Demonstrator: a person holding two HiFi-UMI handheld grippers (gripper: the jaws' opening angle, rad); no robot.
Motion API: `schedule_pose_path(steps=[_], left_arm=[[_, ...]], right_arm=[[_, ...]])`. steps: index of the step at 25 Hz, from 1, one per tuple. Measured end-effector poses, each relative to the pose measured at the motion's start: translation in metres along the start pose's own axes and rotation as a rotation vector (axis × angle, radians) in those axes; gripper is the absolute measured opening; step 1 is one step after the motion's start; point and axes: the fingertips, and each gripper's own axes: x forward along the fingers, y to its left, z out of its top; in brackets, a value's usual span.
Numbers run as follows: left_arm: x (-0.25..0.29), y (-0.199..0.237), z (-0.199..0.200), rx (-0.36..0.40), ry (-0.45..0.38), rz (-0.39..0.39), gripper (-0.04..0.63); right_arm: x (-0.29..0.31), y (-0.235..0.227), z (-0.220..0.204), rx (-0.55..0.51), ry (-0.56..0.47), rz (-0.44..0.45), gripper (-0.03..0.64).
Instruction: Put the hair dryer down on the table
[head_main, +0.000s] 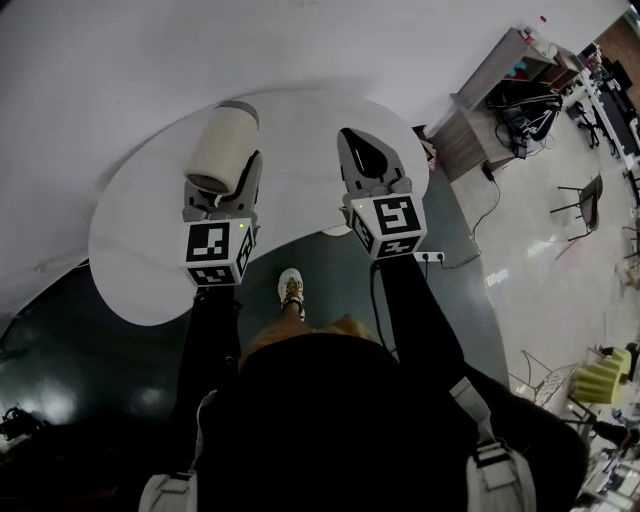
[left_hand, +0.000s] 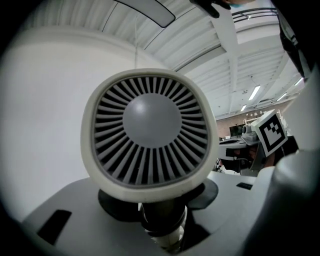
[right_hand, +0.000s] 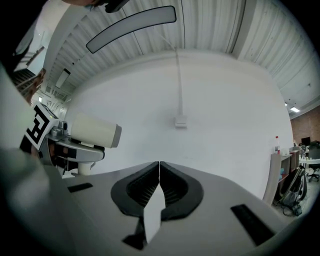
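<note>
My left gripper (head_main: 229, 188) is shut on the handle of a cream hair dryer (head_main: 222, 150) and holds it above the white round table (head_main: 140, 230), barrel upright. In the left gripper view the hair dryer (left_hand: 150, 132) turns its grey rear grille toward the camera, and its handle runs down between the jaws of the left gripper (left_hand: 162, 222). My right gripper (head_main: 366, 160) hovers beside it over the table, shut with nothing in it. Its jaws meet along one line in the right gripper view (right_hand: 159, 172), where the hair dryer (right_hand: 95, 131) shows at the left.
A white wall rises behind the table. Below it lies dark floor with the person's white shoe (head_main: 291, 290) and a power strip (head_main: 430, 257). Wooden shelving (head_main: 500, 90) and a chair (head_main: 585, 200) stand at the right. A small box (right_hand: 181, 121) hangs on the wall.
</note>
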Motion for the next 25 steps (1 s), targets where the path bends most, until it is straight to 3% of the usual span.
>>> schedule_pose_path(steps=[15, 25], left_arm=[[0.102, 0.066, -0.001, -0.017, 0.014, -0.077, 0.209], [0.133, 0.081, -0.010, -0.012, 0.007, -0.143, 0.209]], right_arm=[[0.104, -0.028, -0.005, 0.014, 0.030, -0.082, 0.026], [0.119, -0.044, -0.008, 0.002, 0.056, -0.166, 0.026]])
